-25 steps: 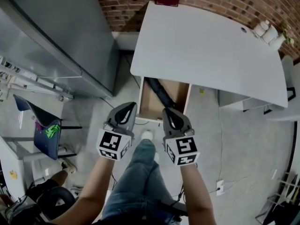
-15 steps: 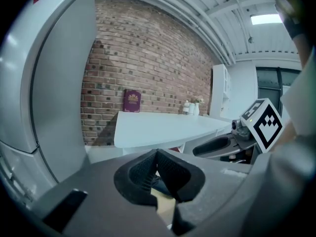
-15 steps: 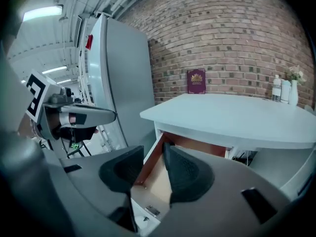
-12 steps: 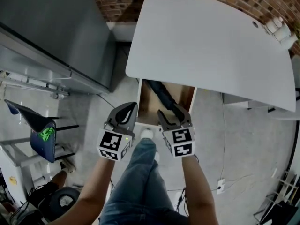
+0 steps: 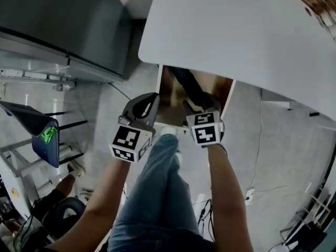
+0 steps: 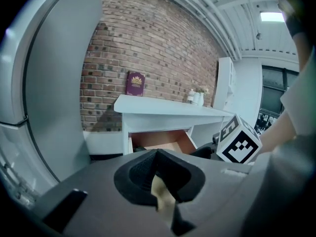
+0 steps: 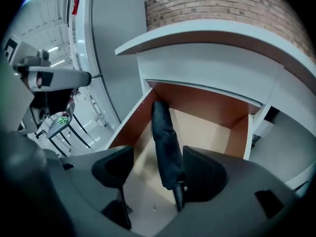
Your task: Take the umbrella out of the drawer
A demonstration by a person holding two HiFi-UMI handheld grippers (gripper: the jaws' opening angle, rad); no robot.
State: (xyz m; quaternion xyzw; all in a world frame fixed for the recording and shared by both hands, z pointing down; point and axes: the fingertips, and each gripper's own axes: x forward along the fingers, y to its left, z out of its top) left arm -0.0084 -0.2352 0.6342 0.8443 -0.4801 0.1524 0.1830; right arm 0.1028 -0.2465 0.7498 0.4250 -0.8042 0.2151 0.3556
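Note:
A black folded umbrella [image 7: 165,142] lies slantwise in the open wooden drawer [image 7: 133,127] under the white desk [image 5: 236,35]. My right gripper [image 7: 159,171] hangs over the drawer's front end, pointing down. Its jaws have just been opening and stand open on either side of the umbrella's near handle end, with the pads not pressing on it. In the head view the umbrella [image 5: 190,91] runs back from the right gripper [image 5: 202,109]. My left gripper [image 5: 146,105] is shut and empty, at the drawer's front left corner. It faces the drawer [image 6: 158,139] from outside.
A tall grey cabinet [image 5: 63,25] stands left of the desk. A chair with something green on it [image 5: 44,140] is at the far left. A red book [image 6: 135,83] and small bottles [image 6: 196,98] sit at the desk's back by the brick wall. The person's legs [image 5: 157,193] are below the grippers.
Both grippers have come down toward the drawer, the right one further, to above the umbrella's near end. The right jaws went from shut to open. The left jaws stayed shut.

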